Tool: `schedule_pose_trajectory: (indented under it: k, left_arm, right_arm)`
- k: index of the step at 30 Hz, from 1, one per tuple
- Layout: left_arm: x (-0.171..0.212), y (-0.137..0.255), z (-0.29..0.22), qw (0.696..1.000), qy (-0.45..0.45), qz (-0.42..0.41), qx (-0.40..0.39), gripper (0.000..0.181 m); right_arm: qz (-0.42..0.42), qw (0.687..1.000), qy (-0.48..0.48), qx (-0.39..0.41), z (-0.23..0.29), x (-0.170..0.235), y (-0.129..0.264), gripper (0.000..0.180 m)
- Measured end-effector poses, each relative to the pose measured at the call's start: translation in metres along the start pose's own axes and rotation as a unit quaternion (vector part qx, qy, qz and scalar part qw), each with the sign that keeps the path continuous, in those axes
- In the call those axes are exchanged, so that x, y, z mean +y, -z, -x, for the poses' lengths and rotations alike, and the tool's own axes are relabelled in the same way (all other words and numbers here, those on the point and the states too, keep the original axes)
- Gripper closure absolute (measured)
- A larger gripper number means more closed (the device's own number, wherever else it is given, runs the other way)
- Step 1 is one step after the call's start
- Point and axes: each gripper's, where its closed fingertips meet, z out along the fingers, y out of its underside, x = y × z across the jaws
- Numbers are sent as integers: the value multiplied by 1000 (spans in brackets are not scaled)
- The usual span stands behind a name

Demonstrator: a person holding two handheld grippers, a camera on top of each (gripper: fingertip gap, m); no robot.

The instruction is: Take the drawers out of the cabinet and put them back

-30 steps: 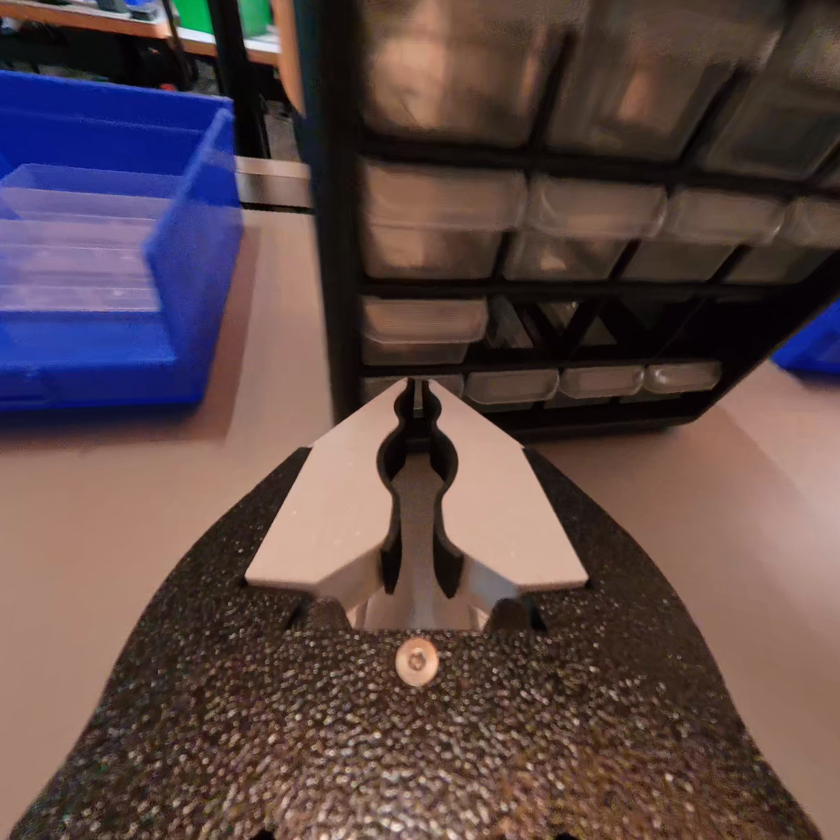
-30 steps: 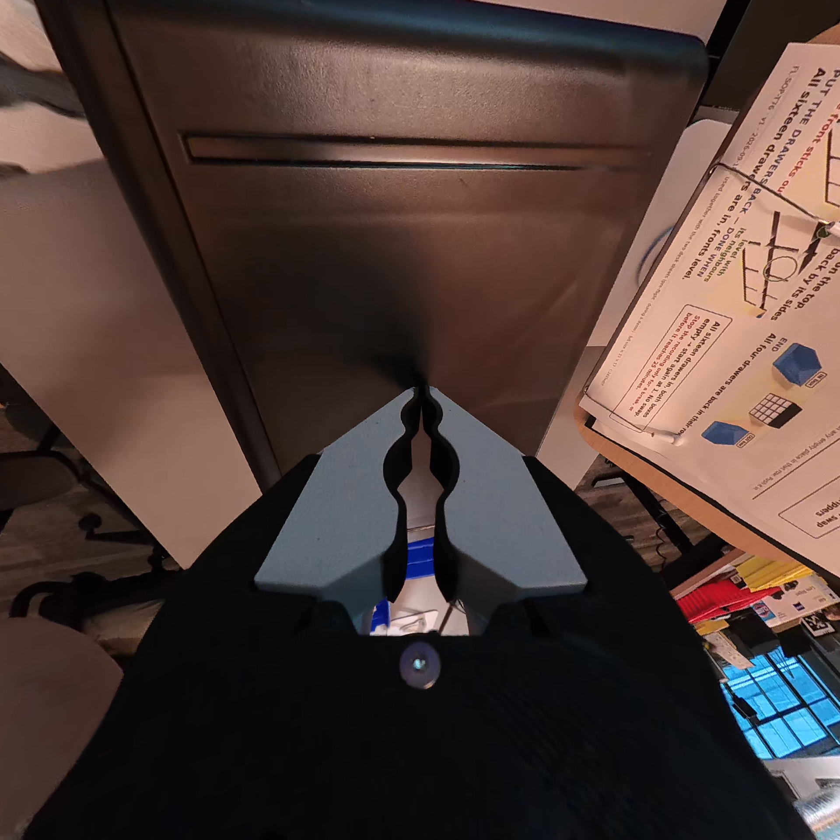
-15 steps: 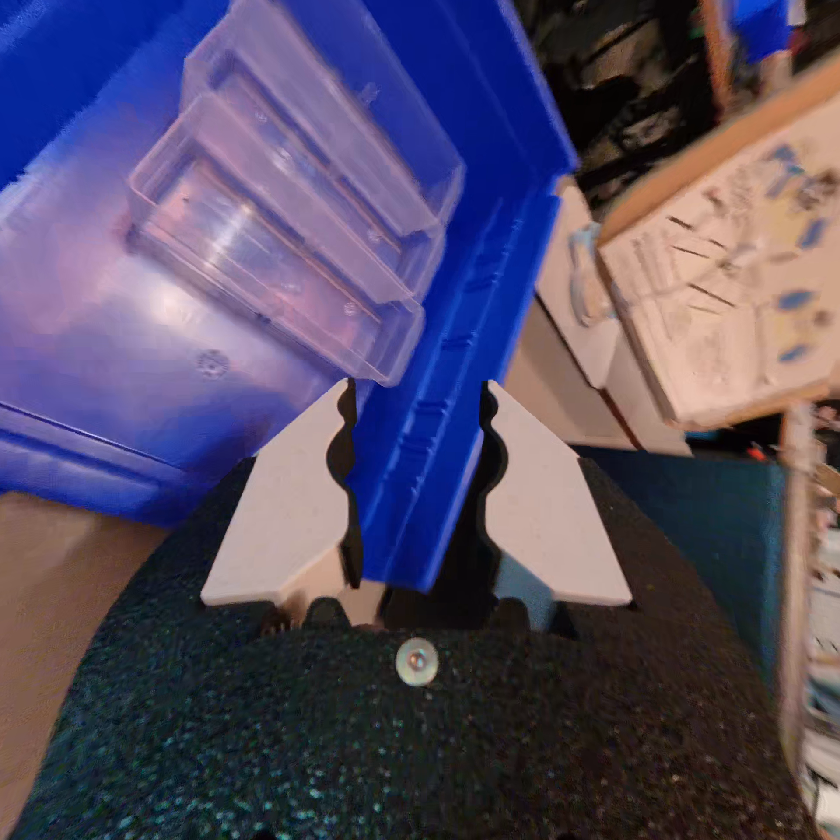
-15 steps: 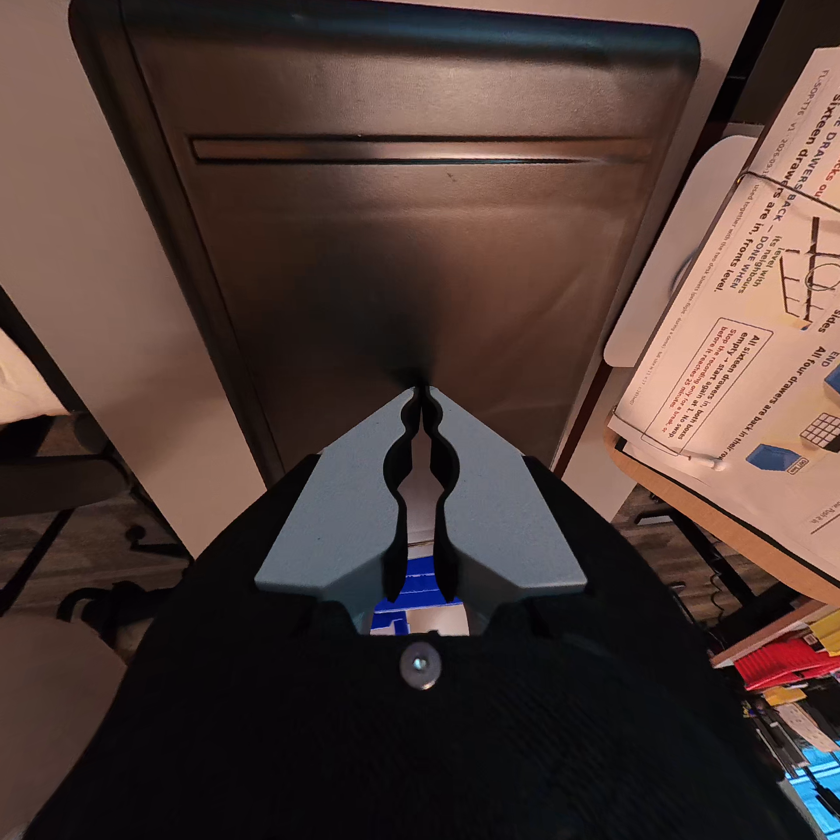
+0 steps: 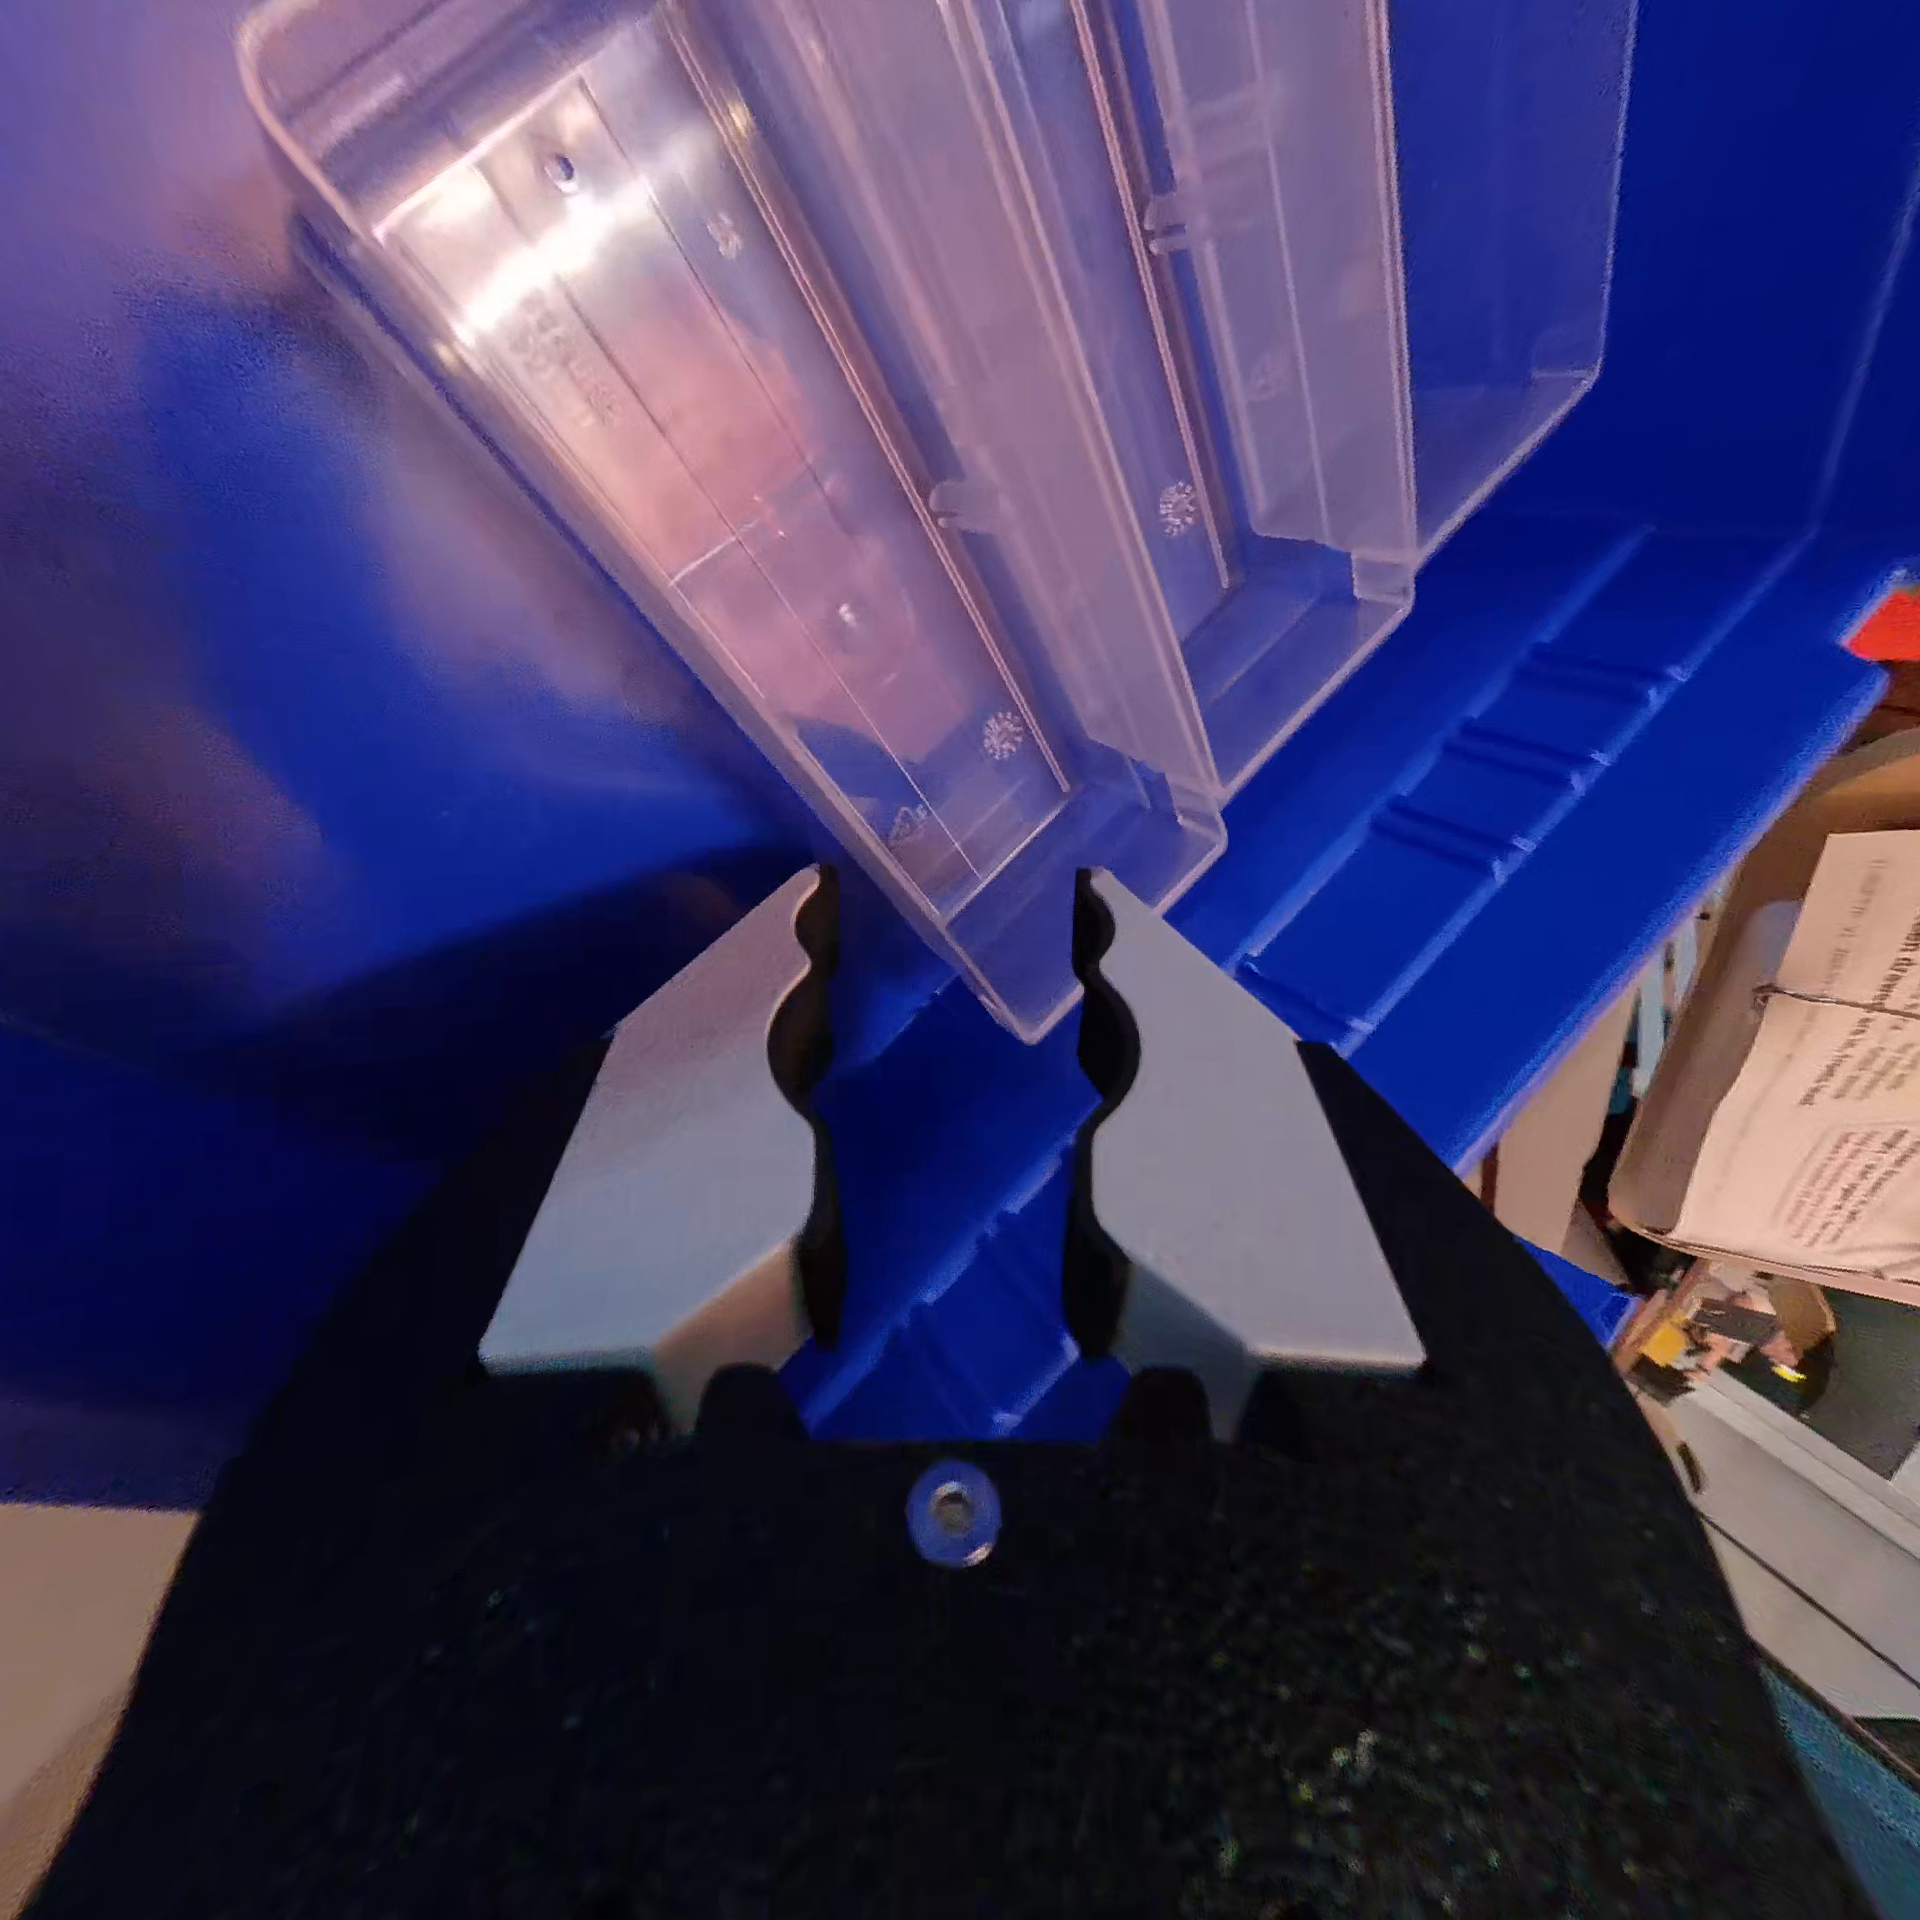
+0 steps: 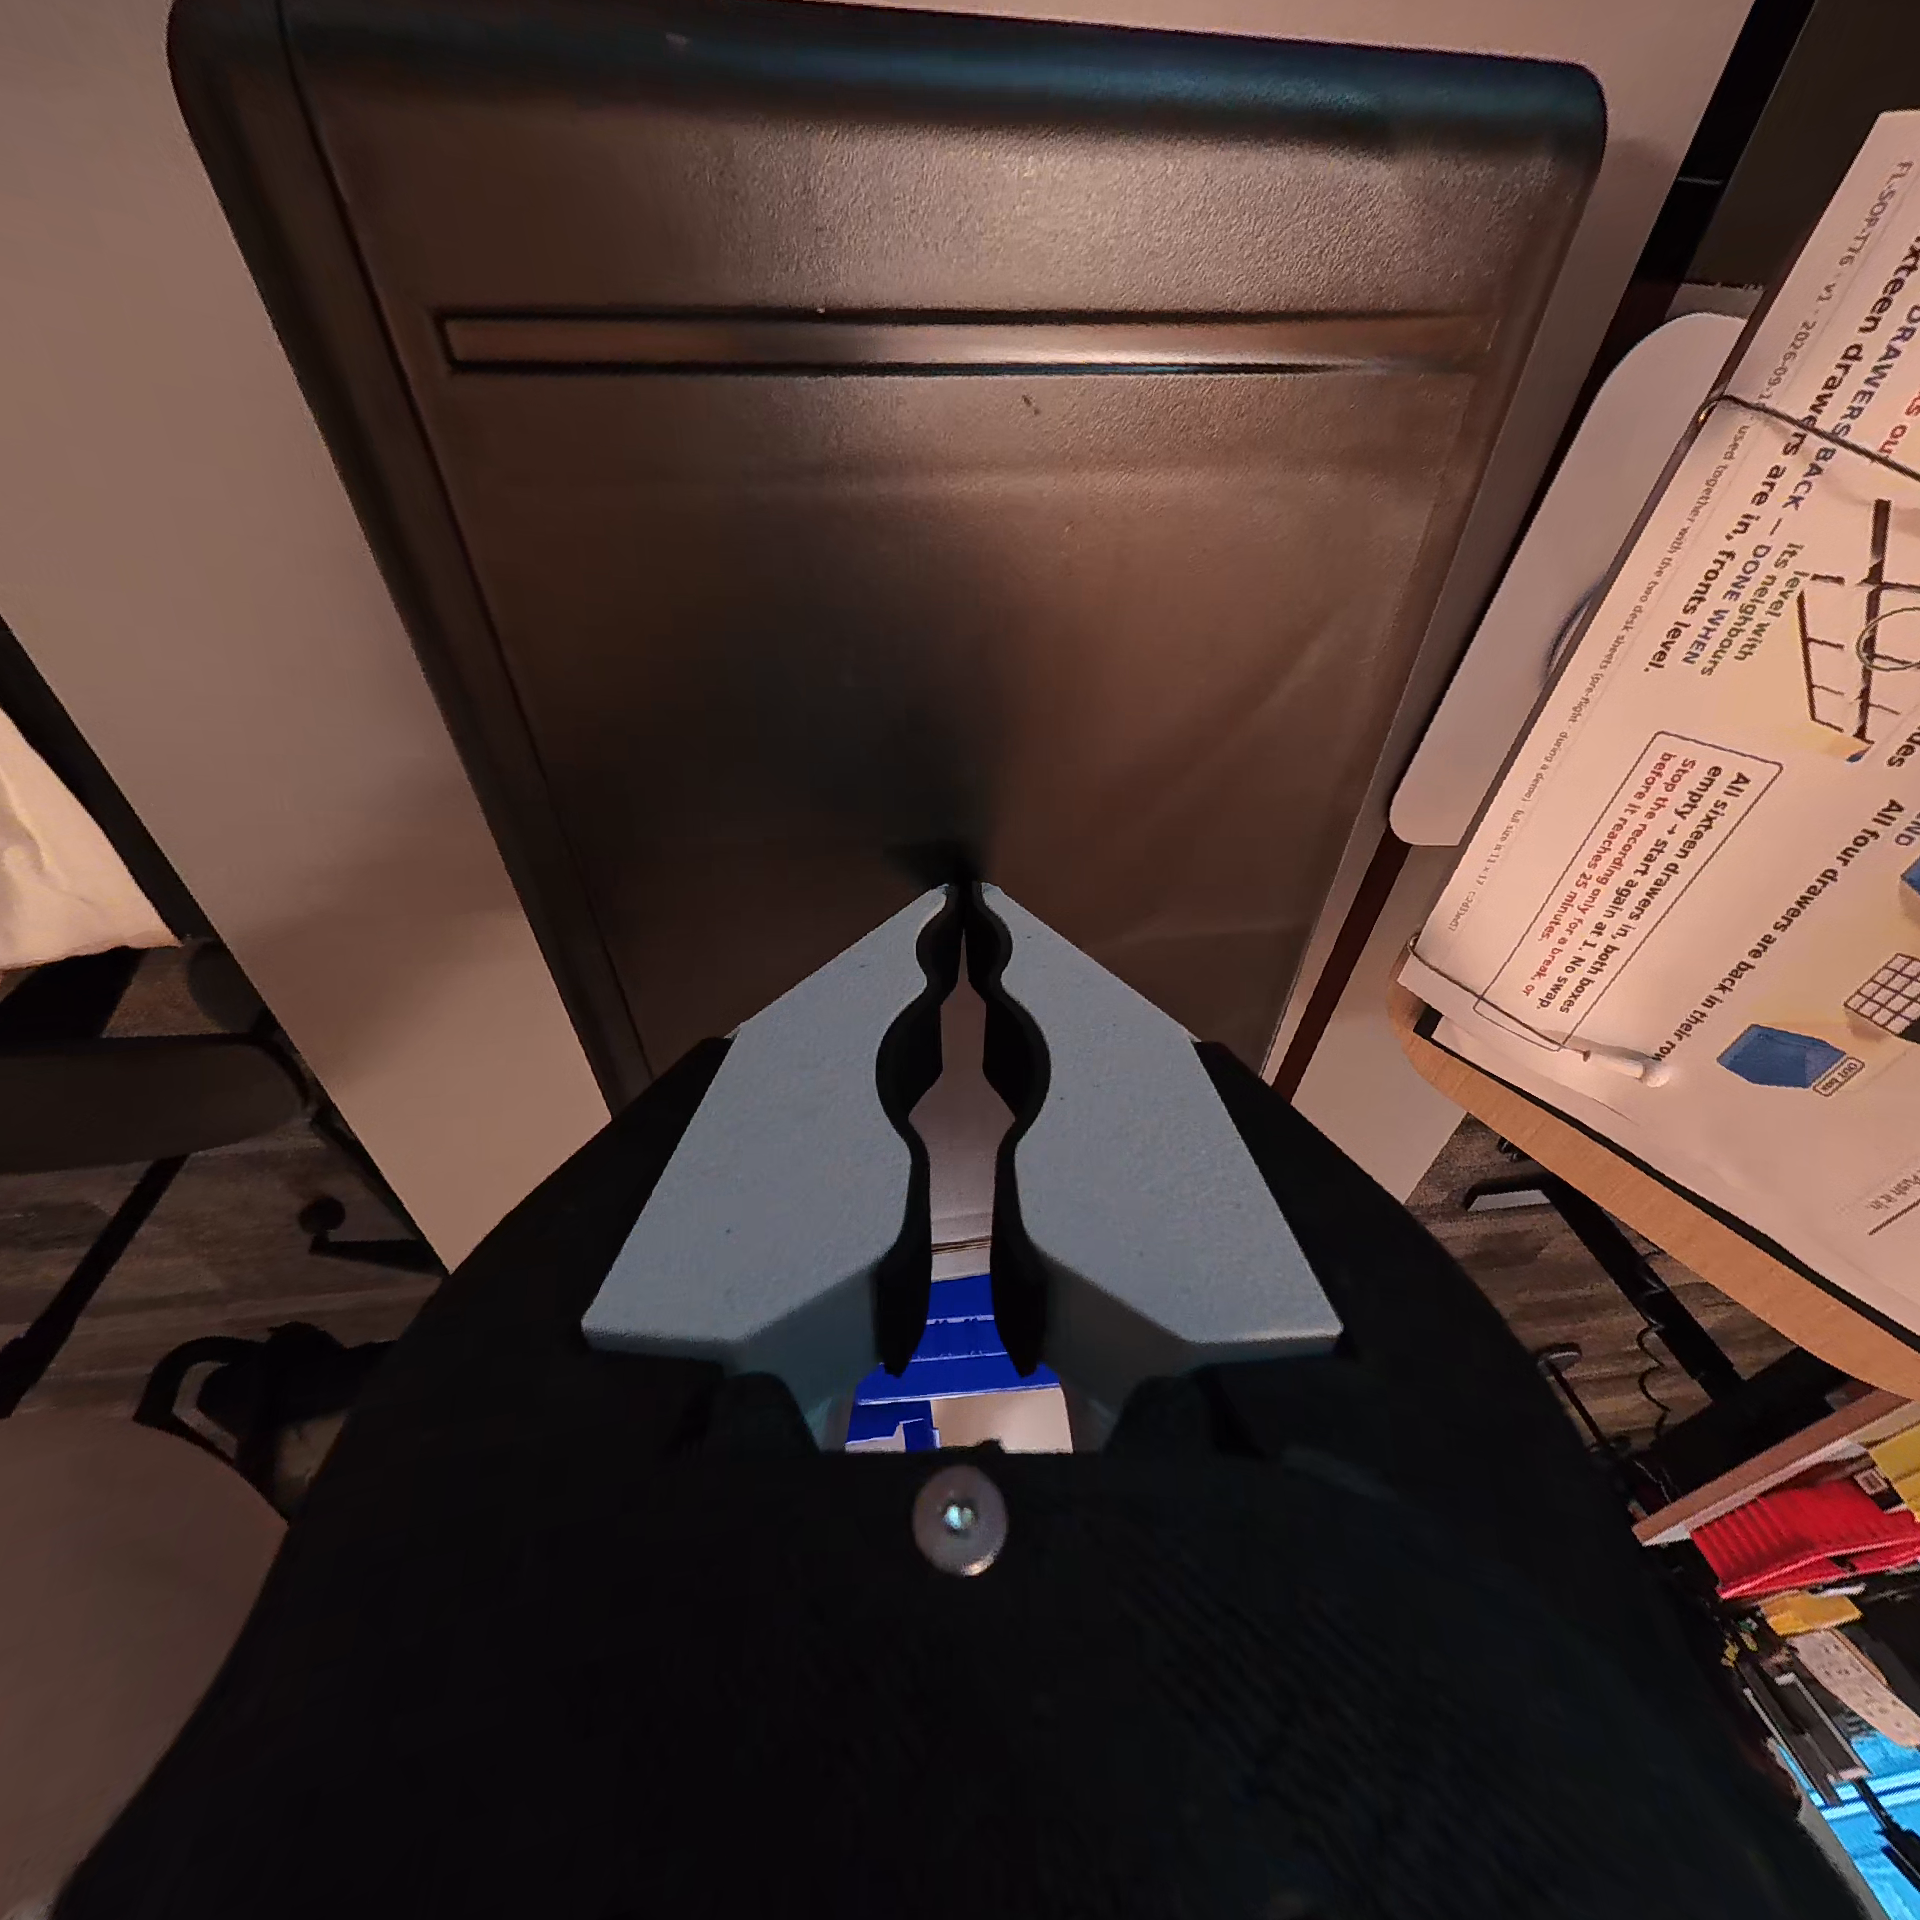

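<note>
Now, left hand-held gripper (image 5: 951, 940): fingers spread wide, holding nothing, a corner of a clear drawer (image 5: 748, 540) reaching into the gap at frame centre.
Second drawer (image 5: 1340, 343): upper right, side by side with the first.
Blue bin (image 5: 1507, 790): ribbed wall runs diagonally just right of the drawers; floor open at left.
Right hand-held gripper (image 6: 961, 896): tips nearly together, narrow, gripping nothing, at a dark cabinet panel (image 6: 935, 520).
Instruction sheet (image 6: 1704, 727): right edge.

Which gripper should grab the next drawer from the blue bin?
Left. The left gripper is open, its fingers flanking the nearest clear drawer's corner in the blue bin. The right gripper is shut, facing the black cabinet.
</note>
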Motion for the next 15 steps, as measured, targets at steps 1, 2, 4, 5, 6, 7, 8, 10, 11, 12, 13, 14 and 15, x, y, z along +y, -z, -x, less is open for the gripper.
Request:
schedule_pose_trajectory:
  k: [1, 2, 4, 5, 6, 7, 8, 10, 11, 12, 13, 14, 15]
  left_arm:
    - [-1, -1, 2, 1000, -4, 3, -6, 143]
    - [-2, -2, 5, 1000, -6, 7, -11, 150]
    - [-3, -3, 10, 1000, -3, 12, -16, 162]
    - [-3, -4, 12, 1000, -3, 14, -16, 165]
    - [-3, -4, 14, 1000, -3, 17, -17, 170]
    - [-4, -5, 16, 1000, -4, 18, -14, 172]
    - [-4, -5, 16, 1000, -4, 20, -8, 173]
    - [-2, -4, 18, 1000, 4, 24, -5, 175]
    - [-1, -3, 20, 1000, 4, 26, -8, 176]
    - [0, -1, 22, 1000, 1, 28, -10, 177]
    - [1, 2, 22, 1000, 0, 28, -7, 178]
    - [1, 6, 19, 1000, 1, 25, 6, 179]
    - [1, 13, 13, 999, -5, 23, 26, 180]
  right_arm:
    - [0, 1000, 1, -2, 0, 0, 0, 180]
    - [-2, 1000, 1, -4, 0, 0, 0, 180]
    - [-4, 1000, 0, -9, 0, 0, 0, 180]
    - [-5, 1000, 0, -11, 0, 0, 0, 180]
    - [-5, 1000, -1, -12, 0, 0, 0, 180]
    - [-6, 1000, -1, -13, 0, 0, 0, 180]
    - [-5, 1000, -1, -12, 0, 0, 0, 180]
    - [-1, 1000, 2, -10, 0, 0, 0, 180]
    - [1, 1000, 2, -8, 0, 0, 0, 180]
    - [4, 1000, 2, -7, 0, 0, 0, 180]
    - [7, 1000, 3, -4, 0, 0, 0, 180]
    - [10, 1000, 4, -2, 0, 0, 0, 180]
    - [12, 1000, 5, -1, 0, 0, 0, 180]
